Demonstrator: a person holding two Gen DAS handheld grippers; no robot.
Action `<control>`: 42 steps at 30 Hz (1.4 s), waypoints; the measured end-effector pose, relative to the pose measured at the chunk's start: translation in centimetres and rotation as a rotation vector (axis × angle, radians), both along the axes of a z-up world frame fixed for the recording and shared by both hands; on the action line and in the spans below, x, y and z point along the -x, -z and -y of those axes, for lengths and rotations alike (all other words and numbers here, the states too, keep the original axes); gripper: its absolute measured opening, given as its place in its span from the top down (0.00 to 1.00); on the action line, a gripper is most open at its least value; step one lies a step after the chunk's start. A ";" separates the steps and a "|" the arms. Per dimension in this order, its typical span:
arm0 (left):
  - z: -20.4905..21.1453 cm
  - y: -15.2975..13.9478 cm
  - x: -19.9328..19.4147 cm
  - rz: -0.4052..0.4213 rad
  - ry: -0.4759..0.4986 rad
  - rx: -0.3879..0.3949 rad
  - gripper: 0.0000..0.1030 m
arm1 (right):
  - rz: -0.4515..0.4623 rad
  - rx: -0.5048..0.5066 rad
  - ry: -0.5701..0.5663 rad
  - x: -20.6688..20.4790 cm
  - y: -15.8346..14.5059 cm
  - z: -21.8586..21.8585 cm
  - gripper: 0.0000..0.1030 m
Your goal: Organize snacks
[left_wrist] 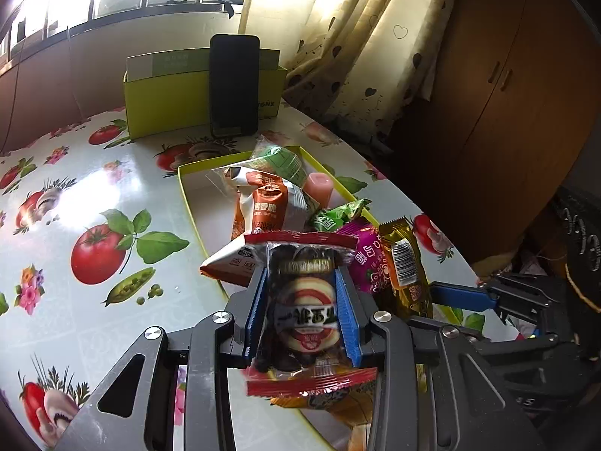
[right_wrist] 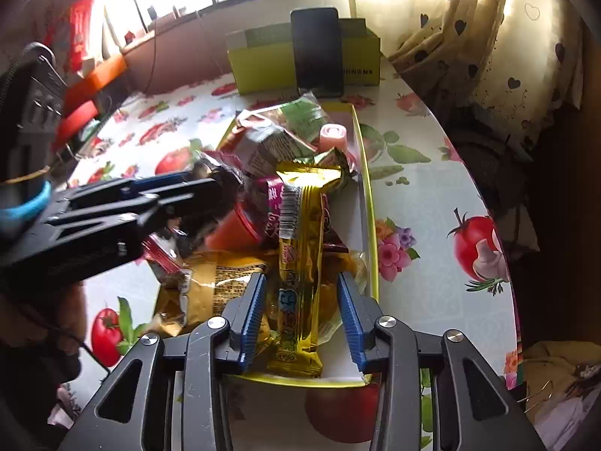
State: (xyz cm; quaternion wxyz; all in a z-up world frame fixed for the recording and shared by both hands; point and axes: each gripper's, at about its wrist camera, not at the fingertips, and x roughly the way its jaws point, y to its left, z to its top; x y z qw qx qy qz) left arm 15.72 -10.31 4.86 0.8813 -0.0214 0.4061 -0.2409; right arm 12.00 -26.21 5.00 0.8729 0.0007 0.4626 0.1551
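Note:
A shallow yellow-rimmed tray (left_wrist: 188, 188) on the table holds several snack packets; it also shows in the right wrist view (right_wrist: 370, 203). My left gripper (left_wrist: 302, 297) is shut on a dark red-edged date packet (left_wrist: 304, 312) and holds it over the tray's near end. In the right wrist view the left gripper (right_wrist: 210, 188) comes in from the left with that packet (right_wrist: 225, 176). My right gripper (right_wrist: 302, 297) is open above a long gold snack bar (right_wrist: 300, 244) that lies in the tray between its fingers, not gripped. The bar shows in the left wrist view too (left_wrist: 405, 267).
A green-yellow box (left_wrist: 169, 101) stands at the table's far side with a black phone (left_wrist: 233, 82) leaning on it. The tablecloth (left_wrist: 94, 195) has a tomato print. The table's right edge (right_wrist: 499, 225) curves near the curtain (left_wrist: 357, 56). A wooden wardrobe (left_wrist: 507, 94) is on the right.

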 end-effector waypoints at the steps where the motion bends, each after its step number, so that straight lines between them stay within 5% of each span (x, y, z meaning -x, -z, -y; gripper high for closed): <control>1: 0.0 0.0 -0.1 0.002 -0.001 0.001 0.64 | 0.006 -0.001 0.002 0.1 -0.2 0.0 0.62; 9: -0.4 -0.7 0.3 0.013 -0.006 0.011 0.56 | 0.033 -0.019 0.006 0.8 -1.1 0.0 0.60; 23: -0.5 -3.5 4.3 0.083 -0.016 -0.027 0.56 | 0.089 -0.036 0.005 3.2 -3.2 -0.3 0.60; 42: -0.4 -3.4 8.4 0.072 -0.028 -0.060 0.56 | 0.115 -0.003 -0.004 6.2 -4.2 -0.6 0.60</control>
